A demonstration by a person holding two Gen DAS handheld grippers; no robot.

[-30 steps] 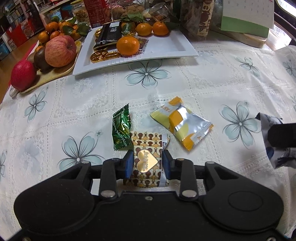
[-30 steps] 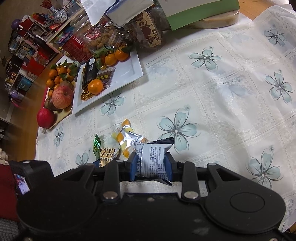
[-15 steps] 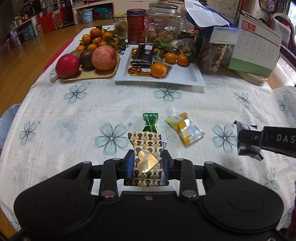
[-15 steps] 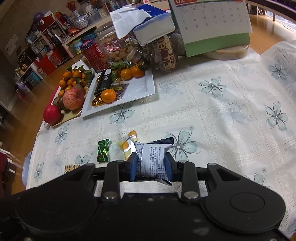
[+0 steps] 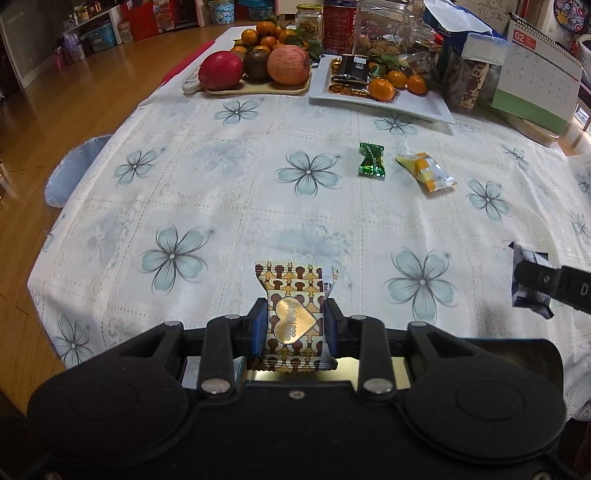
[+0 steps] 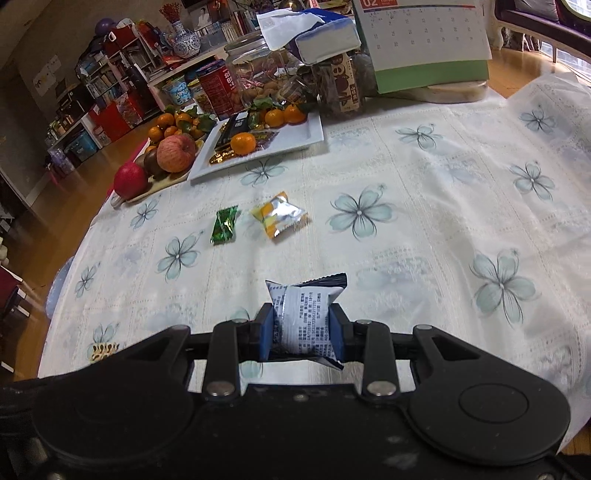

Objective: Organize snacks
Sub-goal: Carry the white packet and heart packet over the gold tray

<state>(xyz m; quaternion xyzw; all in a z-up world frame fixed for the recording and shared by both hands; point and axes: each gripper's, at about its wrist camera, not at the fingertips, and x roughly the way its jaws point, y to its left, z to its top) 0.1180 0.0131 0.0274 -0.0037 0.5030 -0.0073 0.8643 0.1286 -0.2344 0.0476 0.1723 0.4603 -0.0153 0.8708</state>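
Observation:
My left gripper [image 5: 294,325] is shut on a brown-and-gold snack packet with a gold heart [image 5: 293,306], held above the near part of the table. My right gripper [image 6: 302,326] is shut on a white-and-black snack packet [image 6: 303,317], which also shows at the right edge of the left wrist view [image 5: 526,284]. A green candy packet [image 5: 371,159] and a yellow-silver packet [image 5: 425,172] lie side by side on the flowered tablecloth, farther out; they also show in the right wrist view, the green candy packet [image 6: 224,224] and the yellow-silver packet [image 6: 279,215]. A white plate [image 5: 421,101] with tangerines and sweets stands at the back.
A fruit tray [image 5: 255,88] with apples stands left of the white plate. Jars [image 5: 376,22], a tissue box [image 5: 465,40] and a desk calendar [image 5: 535,74] line the far edge. The table's left edge [image 5: 92,177] drops to a wooden floor.
Both grippers have pulled back and risen from the table, each keeping its packet. The green and yellow-silver packets now lie much farther away.

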